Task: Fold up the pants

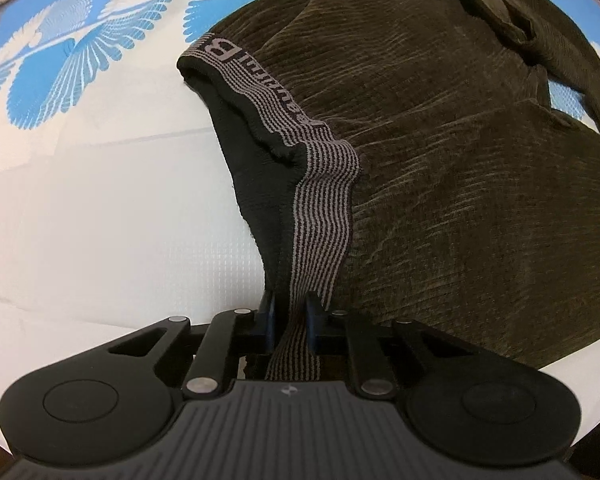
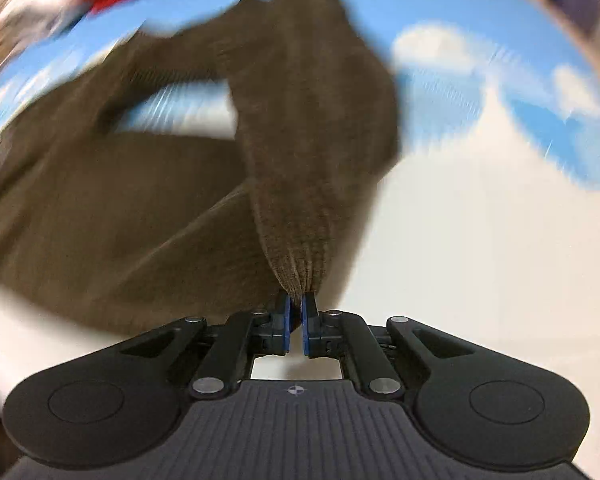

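Left wrist view looks steeply down along the left hand-held gripper, whose blue pads are clamped on the grey-and-black striped waistband of the dark olive corduroy pants. The waistband rises taut from the pads, and the rest of the garment spreads away to the right over a white and blue patterned surface. Right wrist view, heavily blurred, also points steeply downward: the right hand-held gripper is pinched nearly shut on a gathered bunch of the pants' corduroy cloth, which fans out from the pads. One pant leg stretches away from the grip; the other lies to the left.
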Tool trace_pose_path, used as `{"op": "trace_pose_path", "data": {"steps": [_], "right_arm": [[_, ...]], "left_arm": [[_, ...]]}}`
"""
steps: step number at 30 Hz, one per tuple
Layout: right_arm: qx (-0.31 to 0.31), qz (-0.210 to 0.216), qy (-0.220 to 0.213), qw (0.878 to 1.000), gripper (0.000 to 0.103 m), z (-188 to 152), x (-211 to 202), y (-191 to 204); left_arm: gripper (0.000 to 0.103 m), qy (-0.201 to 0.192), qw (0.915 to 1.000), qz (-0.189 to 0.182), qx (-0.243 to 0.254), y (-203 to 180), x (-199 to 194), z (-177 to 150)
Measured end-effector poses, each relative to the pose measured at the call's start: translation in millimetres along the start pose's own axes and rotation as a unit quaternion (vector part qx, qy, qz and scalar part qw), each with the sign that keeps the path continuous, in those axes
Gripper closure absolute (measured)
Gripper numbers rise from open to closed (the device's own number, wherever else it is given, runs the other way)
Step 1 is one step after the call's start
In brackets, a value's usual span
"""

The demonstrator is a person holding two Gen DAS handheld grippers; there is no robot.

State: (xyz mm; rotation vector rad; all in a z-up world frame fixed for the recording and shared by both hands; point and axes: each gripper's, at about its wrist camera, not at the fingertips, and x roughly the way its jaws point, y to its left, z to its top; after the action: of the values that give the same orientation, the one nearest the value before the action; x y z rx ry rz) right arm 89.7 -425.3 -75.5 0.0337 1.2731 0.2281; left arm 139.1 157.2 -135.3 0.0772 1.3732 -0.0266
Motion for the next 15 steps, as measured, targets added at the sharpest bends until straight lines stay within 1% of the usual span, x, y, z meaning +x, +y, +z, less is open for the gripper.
{"op": "trace_pose_path", "data": {"steps": [1, 2, 3, 4, 5, 6, 7, 8, 9, 10, 11, 12, 13, 15], "right_arm": [[-0.007, 0.020, 0.024, 0.999, 0.098, -14.9, 0.9, -3.2], [-0.015, 0.029, 0.038, 0.999, 0.098, -25.1, 1.2, -4.8], [-0.024, 0.022, 0.047, 0.998, 0.098, -31.7, 0.8, -6.2], [-0.026, 0.004, 0.042, 0.999, 0.098, -32.9, -1.9, -9.6], [-0.014, -0.005, 0.025, 1.000, 0.094, -29.7, -7.1, -15.2], [0.010, 0.003, -0.003, 1.000, 0.094, -22.7, -16.4, -21.9], [0.037, 0.016, -0.042, 0.998, 0.094, -15.6, -28.4, -27.0], [0.060, 0.021, -0.085, 0.994, 0.094, -6.1, -38.6, -31.8], [0.076, 0.017, -0.121, 0.990, 0.093, 4.2, -45.0, -33.7], [0.092, 0.010, -0.157, 0.983, 0.086, 14.6, -49.0, -35.6], [0.102, 0.006, -0.182, 0.978, 0.076, 24.0, -49.8, -35.9], [0.106, 0.003, -0.197, 0.975, 0.071, 36.6, -45.9, -32.0], [0.101, -0.003, -0.202, 0.974, 0.064, 50.9, -38.7, -23.9], [0.073, -0.027, -0.191, 0.978, 0.063, 81.0, -15.0, -3.5]], "left_arm": [[0.087, 0.000, 1.0000, 0.002, 0.003, -1.1, 0.2, 0.0], [0.087, 0.002, 1.0000, 0.003, 0.003, -1.1, 0.3, 0.8], [0.086, 0.003, 1.0000, 0.003, 0.000, -0.8, 0.8, 1.5], [0.086, 0.006, 1.0000, 0.002, -0.005, -1.0, 1.1, 2.8], [0.085, 0.008, 0.9999, 0.000, -0.008, -0.9, 1.9, 3.9], [0.084, 0.010, 0.9999, -0.002, -0.010, -0.9, 2.8, 5.2], [0.083, 0.012, 0.9999, -0.002, -0.010, -0.7, 3.6, 5.7], [0.081, 0.014, 0.9999, -0.002, -0.010, -0.3, 4.8, 6.4], [0.079, 0.015, 0.9998, -0.005, -0.012, 0.1, 5.6, 7.1], [0.078, 0.016, 0.9998, -0.007, -0.013, 1.1, 6.3, 7.7], [0.076, 0.017, 0.9997, -0.010, -0.016, 2.1, 7.3, 8.4], [0.075, 0.017, 0.9996, -0.013, -0.020, 3.5, 8.1, 9.1], [0.073, 0.019, 0.9994, -0.016, -0.024, 5.5, 9.2, 9.7], [0.068, 0.021, 0.9990, -0.022, -0.033, 9.8, 10.6, 10.6]]}}
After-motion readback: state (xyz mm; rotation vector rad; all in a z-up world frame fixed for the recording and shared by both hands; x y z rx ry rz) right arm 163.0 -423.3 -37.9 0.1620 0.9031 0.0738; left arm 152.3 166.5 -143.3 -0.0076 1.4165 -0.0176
